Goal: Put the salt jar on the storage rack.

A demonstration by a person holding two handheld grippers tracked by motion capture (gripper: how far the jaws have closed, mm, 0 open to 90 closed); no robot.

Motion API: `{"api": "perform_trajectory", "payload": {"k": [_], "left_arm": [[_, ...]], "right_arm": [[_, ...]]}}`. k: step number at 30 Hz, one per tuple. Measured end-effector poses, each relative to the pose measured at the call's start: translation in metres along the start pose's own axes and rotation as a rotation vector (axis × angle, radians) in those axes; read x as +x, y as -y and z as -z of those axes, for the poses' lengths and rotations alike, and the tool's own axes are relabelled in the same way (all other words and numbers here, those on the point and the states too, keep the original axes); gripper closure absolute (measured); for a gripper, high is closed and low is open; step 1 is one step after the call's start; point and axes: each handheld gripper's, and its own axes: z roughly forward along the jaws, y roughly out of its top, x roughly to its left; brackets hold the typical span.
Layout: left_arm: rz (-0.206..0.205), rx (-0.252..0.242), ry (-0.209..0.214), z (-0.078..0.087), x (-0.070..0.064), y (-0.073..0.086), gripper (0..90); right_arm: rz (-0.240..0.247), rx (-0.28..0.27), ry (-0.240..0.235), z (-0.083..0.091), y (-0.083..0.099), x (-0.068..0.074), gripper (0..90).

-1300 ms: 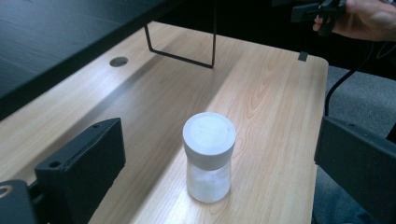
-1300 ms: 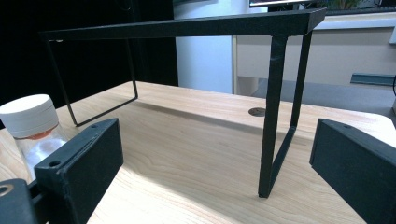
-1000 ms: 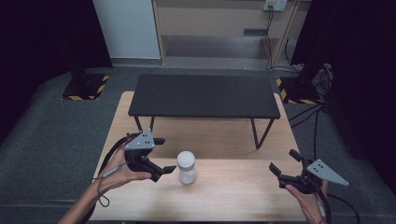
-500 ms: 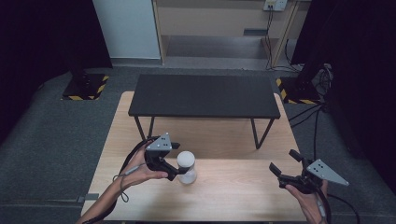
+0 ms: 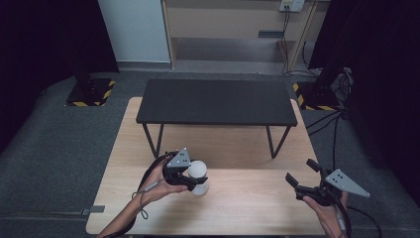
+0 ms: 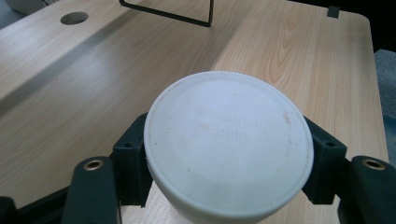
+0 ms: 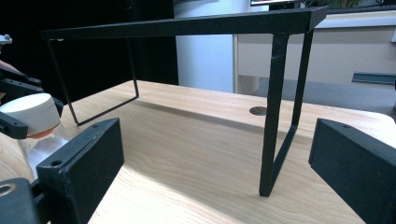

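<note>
Left tool [image 5: 194,176] has its jaws snug around the white-capped jar [image 6: 228,144], probably gripping just under the lid. Jar stands upright on the table [image 5: 247,203]. Right tool [image 5: 303,181] sits wide open, empty, well off to the side.

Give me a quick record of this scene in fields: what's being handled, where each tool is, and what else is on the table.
Item handled: white-capped bottle, upright on the wooden table
Left tool: jaws set around the bottle just below its cap, one on each side; whether they press it cannot be told
Right tool: jaws wide apart, holding nothing, at the table's right front, apart from the bottle
Other item: black shelf standing on the table's far half
</note>
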Motion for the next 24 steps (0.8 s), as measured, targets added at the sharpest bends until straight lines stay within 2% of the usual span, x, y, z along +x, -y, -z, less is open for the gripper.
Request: {"api": "perform_trajectory", "payload": {"k": [12, 16, 19, 24], "left_arm": [[0.014, -0.011, -0.008, 0.000, -0.001, 0.002, 32.9], [0.022, 0.003, -0.008, 0.002, -0.002, -0.001, 32.9], [0.027, -0.002, -0.004, 0.009, -0.003, -0.006, 32.9], [0.021, -0.047, -0.004, 0.029, -0.003, -0.021, 32.9]], "right_arm": [[0.002, 0.004, -0.004, -0.001, 0.000, 0.000, 3.4], [0.000, 0.004, -0.003, 0.000, 0.000, -0.001, 3.5], [0.001, 0.002, -0.003, 0.000, 0.000, -0.001, 3.5], [0.000, 0.001, -0.005, 0.000, 0.000, -0.001, 3.5]]}}
